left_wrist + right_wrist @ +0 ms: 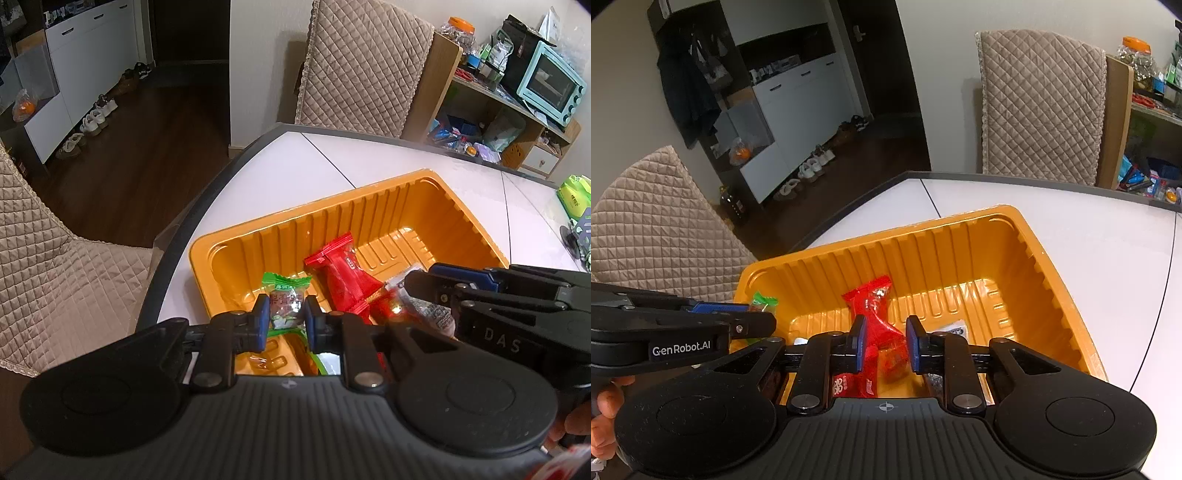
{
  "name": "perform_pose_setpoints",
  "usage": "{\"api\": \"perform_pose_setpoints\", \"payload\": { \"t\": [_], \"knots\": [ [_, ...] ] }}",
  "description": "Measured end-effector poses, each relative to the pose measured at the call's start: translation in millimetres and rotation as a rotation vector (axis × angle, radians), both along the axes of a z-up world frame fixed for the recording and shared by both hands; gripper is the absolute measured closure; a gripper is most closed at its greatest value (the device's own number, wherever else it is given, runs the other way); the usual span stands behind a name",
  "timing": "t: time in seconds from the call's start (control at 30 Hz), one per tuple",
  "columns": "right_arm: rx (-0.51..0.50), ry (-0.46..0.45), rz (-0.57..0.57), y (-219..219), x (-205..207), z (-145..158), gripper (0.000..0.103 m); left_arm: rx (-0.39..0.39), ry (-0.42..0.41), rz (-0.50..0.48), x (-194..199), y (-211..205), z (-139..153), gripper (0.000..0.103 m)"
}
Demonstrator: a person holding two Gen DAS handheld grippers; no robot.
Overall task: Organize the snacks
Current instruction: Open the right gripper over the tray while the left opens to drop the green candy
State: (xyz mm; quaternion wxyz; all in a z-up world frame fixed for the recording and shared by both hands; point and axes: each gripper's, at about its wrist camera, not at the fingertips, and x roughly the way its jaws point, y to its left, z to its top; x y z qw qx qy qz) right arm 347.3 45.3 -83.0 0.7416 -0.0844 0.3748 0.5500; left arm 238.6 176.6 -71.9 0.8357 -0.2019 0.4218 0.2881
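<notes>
An orange plastic tray (332, 229) (923, 251) sits on the white table. My left gripper (286, 323) (764, 314) is over the tray's near left corner, shut on a green-wrapped candy (285, 304) (762, 301). A long red snack packet (343, 280) (871, 314) lies on the tray floor. My right gripper (886, 343) (413, 282) hovers low over the tray's near side. Its jaws stand narrow, with a small red candy in a clear wrapper (892, 363) (424, 312) filling the gap between them. A white-and-dark wrapper (955, 328) shows by its right finger.
The table (369, 158) ends in a dark rounded edge to the left. Quilted chairs (362, 62) (653, 229) stand at the far side and the left. A green bag (572, 195) lies on the table at the right. A cluttered shelf holds a mint oven (550, 88).
</notes>
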Motion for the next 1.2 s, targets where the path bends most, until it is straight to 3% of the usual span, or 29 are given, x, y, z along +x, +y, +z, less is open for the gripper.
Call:
{"api": "perform_pose_setpoints", "payload": {
  "t": [0.03,0.1,0.2,0.77,0.87,1.2],
  "knots": [
    [0.001,-0.001,-0.001,-0.5,-0.2,0.5,0.075,0.000,0.000,0.001,0.0,0.0,0.0,0.085],
    [0.007,-0.010,-0.010,-3.0,0.3,1.5,0.058,0.001,-0.001,0.001,-0.5,0.1,0.9,0.085],
    [0.022,-0.014,-0.033,-7.7,1.8,3.7,0.049,0.005,-0.004,-0.001,-1.1,0.1,2.2,0.085],
    [0.010,-0.002,-0.066,-15.6,5.6,5.7,0.047,0.037,-0.029,-0.015,3.4,2.8,0.8,0.085],
    [0.008,0.001,-0.067,-18.2,4.1,5.8,0.047,0.055,-0.022,-0.012,3.7,3.7,1.1,0.078],
    [0.017,0.023,-0.084,-36.0,-7.6,12.3,0.044,0.005,-0.055,-0.019,-10.8,-0.5,11.7,0.064]
  ]
}}
